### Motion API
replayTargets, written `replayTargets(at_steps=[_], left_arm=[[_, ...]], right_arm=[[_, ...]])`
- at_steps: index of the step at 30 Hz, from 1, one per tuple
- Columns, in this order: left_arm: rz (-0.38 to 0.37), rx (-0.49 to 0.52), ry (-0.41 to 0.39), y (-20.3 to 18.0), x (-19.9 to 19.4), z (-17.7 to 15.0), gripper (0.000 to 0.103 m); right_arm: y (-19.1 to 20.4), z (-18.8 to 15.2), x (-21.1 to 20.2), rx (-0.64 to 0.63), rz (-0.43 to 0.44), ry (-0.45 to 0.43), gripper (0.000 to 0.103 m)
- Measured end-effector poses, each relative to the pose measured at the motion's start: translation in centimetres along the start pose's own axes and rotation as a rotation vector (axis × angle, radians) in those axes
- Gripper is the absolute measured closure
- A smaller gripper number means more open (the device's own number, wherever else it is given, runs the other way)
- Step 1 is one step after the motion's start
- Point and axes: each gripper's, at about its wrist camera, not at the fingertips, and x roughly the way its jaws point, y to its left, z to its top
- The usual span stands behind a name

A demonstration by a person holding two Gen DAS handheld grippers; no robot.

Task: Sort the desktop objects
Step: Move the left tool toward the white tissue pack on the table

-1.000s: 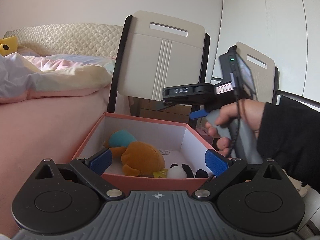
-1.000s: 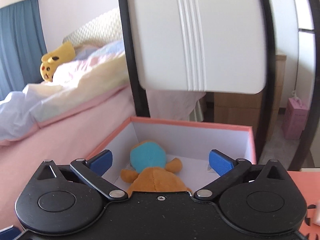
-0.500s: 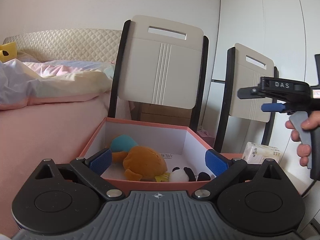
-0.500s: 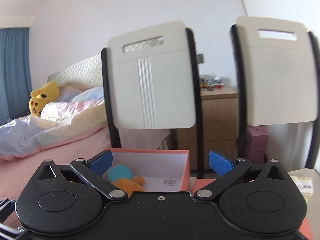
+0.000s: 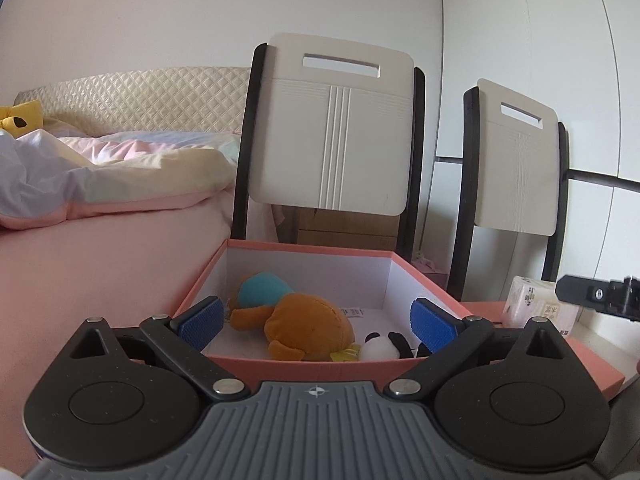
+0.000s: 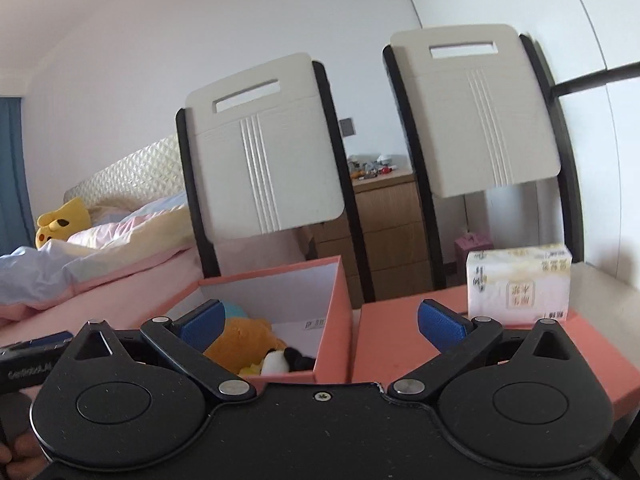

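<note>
A pink box [image 5: 304, 249] [image 6: 340, 300] with white inner walls stands open on the desk. Inside lie an orange and teal plush [image 5: 296, 316] [image 6: 240, 342] and a small panda plush [image 5: 382, 346] [image 6: 282, 360]. My left gripper [image 5: 316, 322] hovers open at the box's near wall, nothing between its fingers. My right gripper [image 6: 322, 320] is open and empty too, held back over the box's right wall and the flat pink lid [image 6: 400, 332]. A white tissue pack [image 6: 518, 282] [image 5: 536, 306] rests on the lid's far right. The right gripper's black tip [image 5: 596, 296] shows at the left wrist view's right edge.
Two white chairs with black frames [image 5: 332, 136] [image 6: 476, 108] stand just behind the desk. A pink bed with bedding [image 5: 100, 184] lies to the left, a yellow plush [image 6: 60, 222] on it. A wooden drawer unit [image 6: 388, 224] stands behind the chairs.
My right gripper has pulled back and swung right, away from above the box, so the lid and tissue pack now show. The left gripper has barely moved.
</note>
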Motion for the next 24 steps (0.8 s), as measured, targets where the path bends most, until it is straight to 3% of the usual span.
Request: replayTargets(at_steps=[7,24], left_arm=[[0.006,0.002,0.003,0.1,0.2,0.0,0.002],[0.046,0.096,0.024,-3.4,1.8,0.3,0.002]], right_arm=[[-0.7,0.2,-0.5,-0.095,-0.027,-0.024,0.001],[-7.4,0.6,-2.3,-0.063,-0.017,-0.052,0.001]])
